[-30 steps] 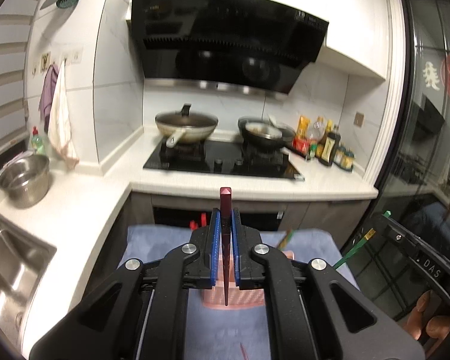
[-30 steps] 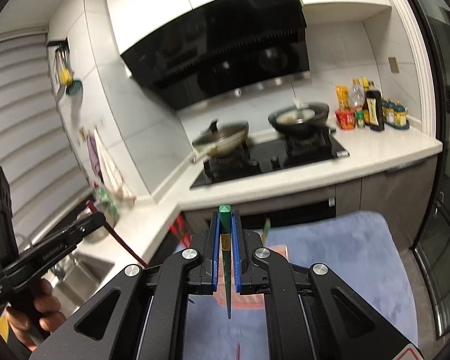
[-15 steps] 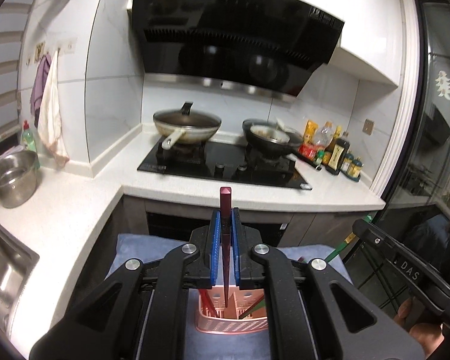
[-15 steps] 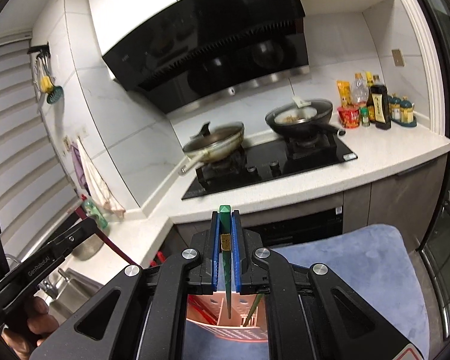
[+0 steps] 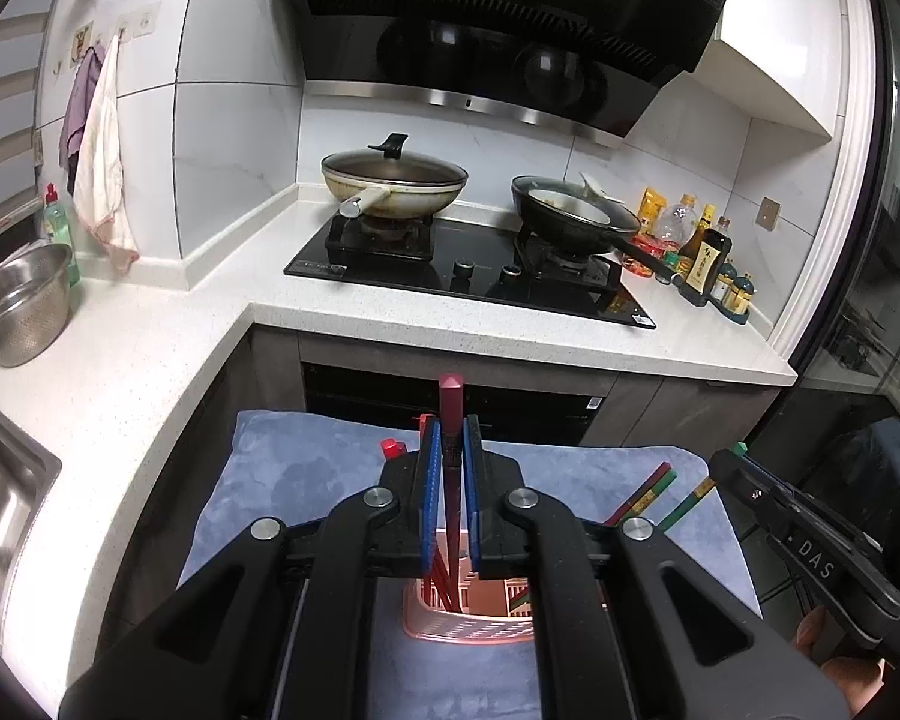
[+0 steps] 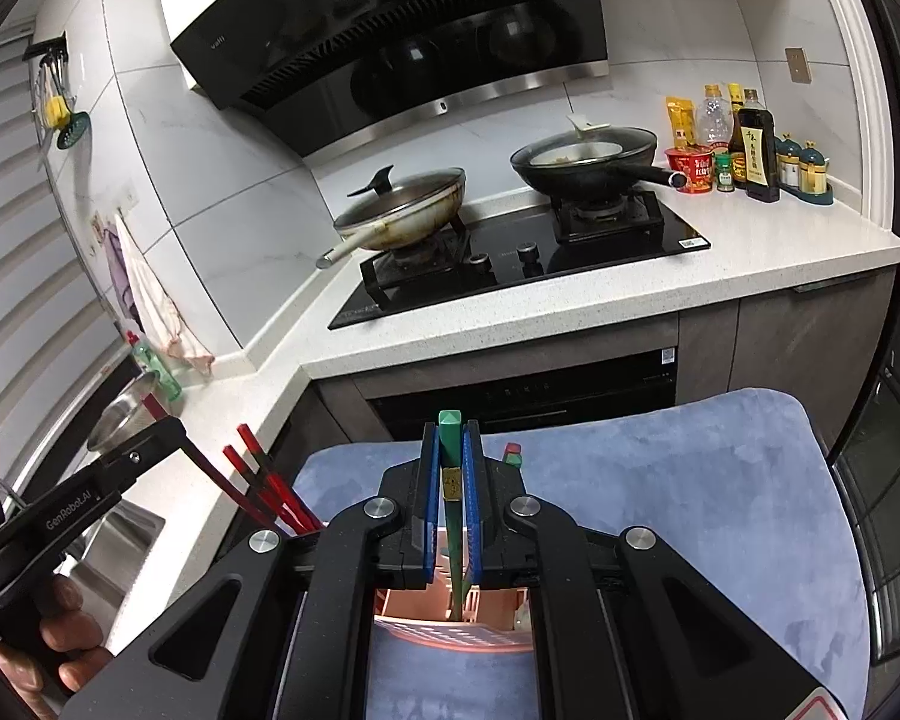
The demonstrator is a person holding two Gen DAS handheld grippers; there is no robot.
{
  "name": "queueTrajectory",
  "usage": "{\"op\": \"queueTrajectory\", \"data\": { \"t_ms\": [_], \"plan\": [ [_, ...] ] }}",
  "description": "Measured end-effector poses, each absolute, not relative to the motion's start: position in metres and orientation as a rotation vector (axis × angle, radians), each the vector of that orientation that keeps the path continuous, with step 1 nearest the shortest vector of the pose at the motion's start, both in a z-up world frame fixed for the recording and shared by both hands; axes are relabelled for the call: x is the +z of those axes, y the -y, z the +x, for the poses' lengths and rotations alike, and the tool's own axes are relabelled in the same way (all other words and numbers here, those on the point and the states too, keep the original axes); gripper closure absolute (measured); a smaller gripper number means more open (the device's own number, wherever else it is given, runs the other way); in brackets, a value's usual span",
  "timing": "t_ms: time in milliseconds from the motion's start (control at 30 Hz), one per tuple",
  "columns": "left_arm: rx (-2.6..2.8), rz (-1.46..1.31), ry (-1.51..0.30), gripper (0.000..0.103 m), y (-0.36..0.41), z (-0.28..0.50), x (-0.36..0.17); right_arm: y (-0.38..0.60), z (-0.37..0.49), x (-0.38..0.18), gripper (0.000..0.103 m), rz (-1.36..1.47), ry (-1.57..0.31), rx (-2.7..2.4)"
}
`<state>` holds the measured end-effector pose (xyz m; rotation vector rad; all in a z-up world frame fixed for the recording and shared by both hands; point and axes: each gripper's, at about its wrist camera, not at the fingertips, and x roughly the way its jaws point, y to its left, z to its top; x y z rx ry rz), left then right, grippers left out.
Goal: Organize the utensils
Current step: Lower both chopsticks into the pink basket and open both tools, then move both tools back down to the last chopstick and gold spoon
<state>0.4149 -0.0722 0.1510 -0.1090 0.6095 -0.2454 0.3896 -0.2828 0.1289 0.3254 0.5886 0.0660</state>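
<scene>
In my left gripper the blue pads are pinched almost together on a dark red chopstick; it stands nearly upright between them, its square top poking out at twelve o'clock and its lower end reaching down into the pink slotted holder at six o'clock of the left wrist view. My right gripper is clamped just as tight on a green chopstick, whose tip likewise dips into the same holder on the blue cloth.

Neither stick is let go, so I judge both are mid-insertion: tips inside the rim, but I cannot tell whether they touch the bottom, since my own black frame hides most of the basket.

What looks done: several red chopsticks already lean out of the holder towards ten o'clock in the right wrist view, and a red-and-green pair leans out towards two o'clock in the left wrist view, so part of the sorting is behind me.

What is left, as I read it: lower both sticks fully and spread the pads. Whether more loose utensils wait on the cloth I cannot see; the visible part of it shows none
</scene>
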Motion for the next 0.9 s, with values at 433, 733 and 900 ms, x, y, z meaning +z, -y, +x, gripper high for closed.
{"op": "queueTrajectory", "data": {
  "t_ms": [433, 733, 900],
  "plan": [
    [-0.220, -0.116, -0.608, 0.075, 0.069, 0.406, 0.149, 0.283, 0.382, 0.126, 0.082, 0.302, -0.590, 0.037],
    [-0.212, -0.107, -0.597, 0.070, 0.065, 0.388, 0.154, 0.277, 0.357, 0.134, 0.080, 0.281, -0.574, 0.050],
    [-0.210, -0.094, -0.594, 0.070, 0.064, 0.374, 0.155, 0.271, 0.340, 0.131, 0.080, 0.278, -0.584, 0.069]
  ]
}}
